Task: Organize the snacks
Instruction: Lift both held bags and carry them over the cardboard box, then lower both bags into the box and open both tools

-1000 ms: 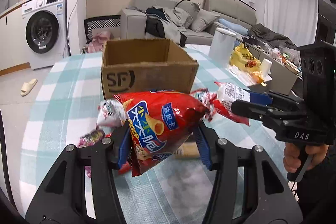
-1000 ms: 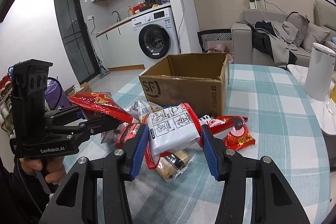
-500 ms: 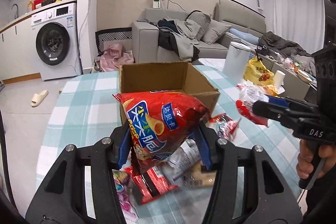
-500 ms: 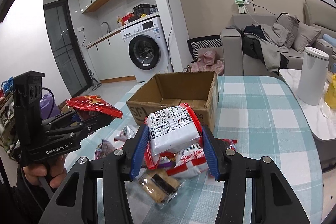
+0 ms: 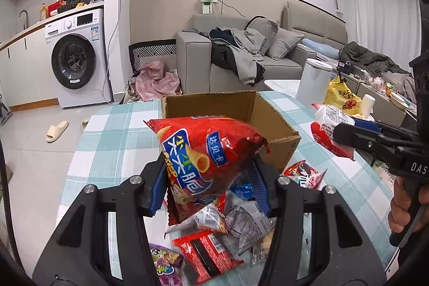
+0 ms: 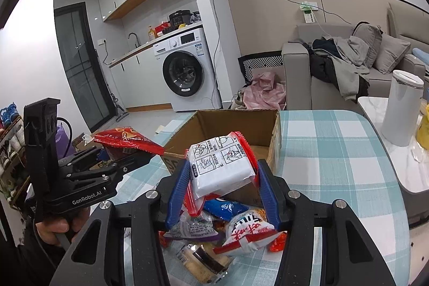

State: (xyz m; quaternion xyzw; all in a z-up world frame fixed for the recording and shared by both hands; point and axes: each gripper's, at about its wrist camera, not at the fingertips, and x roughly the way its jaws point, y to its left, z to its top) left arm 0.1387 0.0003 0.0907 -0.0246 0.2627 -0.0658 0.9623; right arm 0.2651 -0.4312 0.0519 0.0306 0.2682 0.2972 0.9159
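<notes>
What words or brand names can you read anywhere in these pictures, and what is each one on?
"GenRobot.AI": body of the left tongs.
"DAS": body of the right tongs, then cut off by the picture's edge.
"CRISP", beside large Chinese characters: red chip bag held in the left tongs.
White noodle packet in the right tongs: print too small.
Cardboard box: print hidden.

Left gripper and right gripper — jaws clamped, seemingly angled slightly downward.
</notes>
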